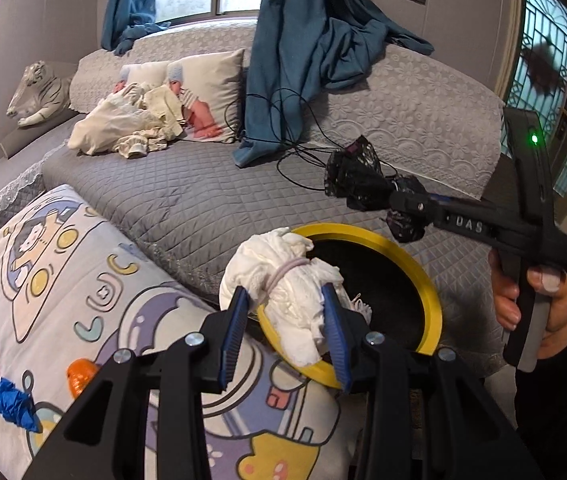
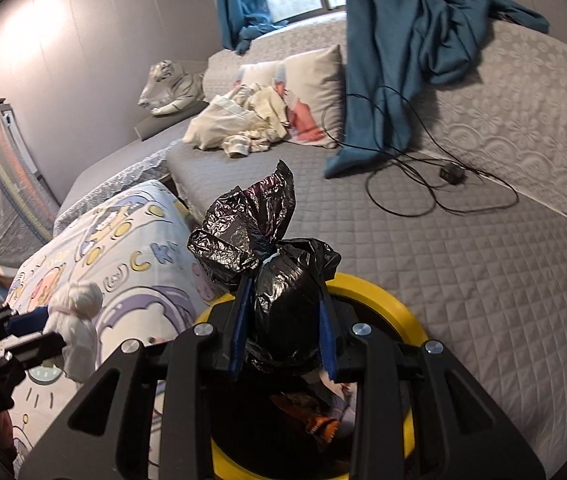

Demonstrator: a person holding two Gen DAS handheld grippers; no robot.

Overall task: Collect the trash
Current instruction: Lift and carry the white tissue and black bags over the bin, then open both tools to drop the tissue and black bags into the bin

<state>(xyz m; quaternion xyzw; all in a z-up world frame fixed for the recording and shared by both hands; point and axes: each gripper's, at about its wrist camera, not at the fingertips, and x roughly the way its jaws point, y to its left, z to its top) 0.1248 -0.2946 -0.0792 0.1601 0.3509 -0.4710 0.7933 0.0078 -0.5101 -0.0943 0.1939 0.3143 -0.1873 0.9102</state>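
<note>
Trash in both grips: the left gripper pinches a white tissue wad tied with a band over the yellow-rimmed black bin; the right gripper pinches a crumpled black plastic bag above it. Centre each over the opening before letting go.

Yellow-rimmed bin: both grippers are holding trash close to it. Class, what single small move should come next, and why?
Probably opening the right gripper. It is shut on the black plastic bag, which already hangs over the mouth of the yellow-rimmed bin, so the bag should drop in. The left gripper holds the white bundle only over the bin's near rim, so it likely needs to move inward first.
</note>
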